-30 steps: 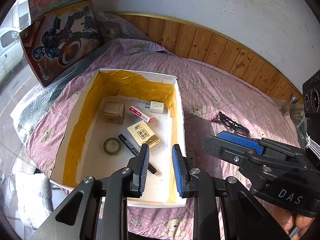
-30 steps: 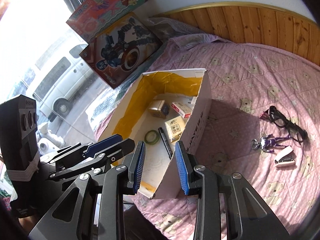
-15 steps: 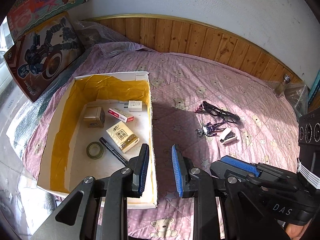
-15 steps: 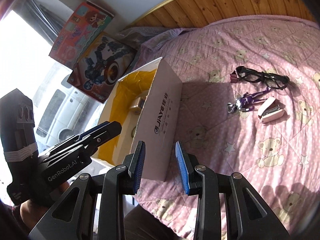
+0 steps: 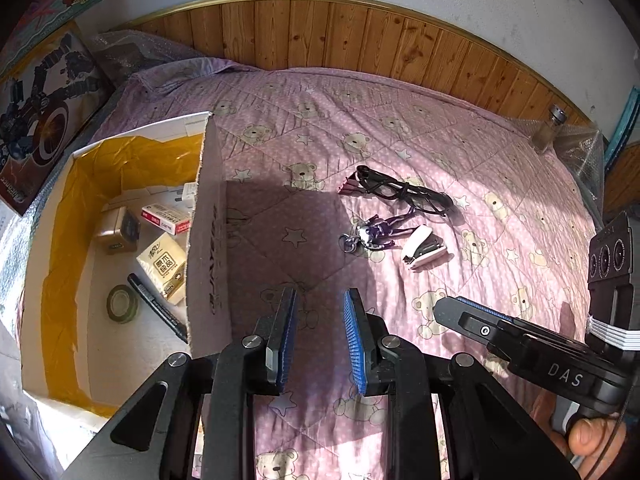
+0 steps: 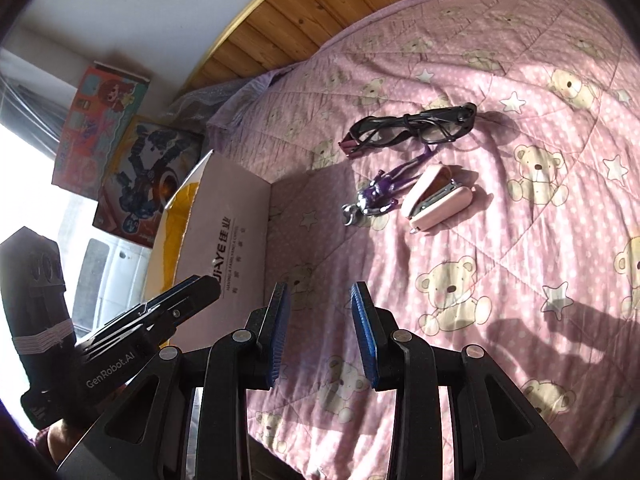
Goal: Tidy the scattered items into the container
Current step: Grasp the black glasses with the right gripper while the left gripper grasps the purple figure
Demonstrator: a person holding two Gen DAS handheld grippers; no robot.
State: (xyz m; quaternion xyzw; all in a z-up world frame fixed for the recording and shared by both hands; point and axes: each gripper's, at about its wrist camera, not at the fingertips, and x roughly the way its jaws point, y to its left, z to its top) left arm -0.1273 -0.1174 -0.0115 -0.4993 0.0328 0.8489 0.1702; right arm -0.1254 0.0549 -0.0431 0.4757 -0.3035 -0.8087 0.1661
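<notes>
White cardboard box (image 6: 236, 236) printed "JiAYE" sits on the pink bear-print quilt (image 6: 500, 240); black glasses (image 6: 412, 128), purple keychain figure (image 6: 380, 192) and pink stapler (image 6: 436, 200) lie beside it. Left claw (image 5: 318, 336) and right claw (image 6: 322, 332) hover apart, empty.

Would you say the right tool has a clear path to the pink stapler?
Probably yes: the right tool is open, and only bare quilt lies between it and the stapler.
</notes>
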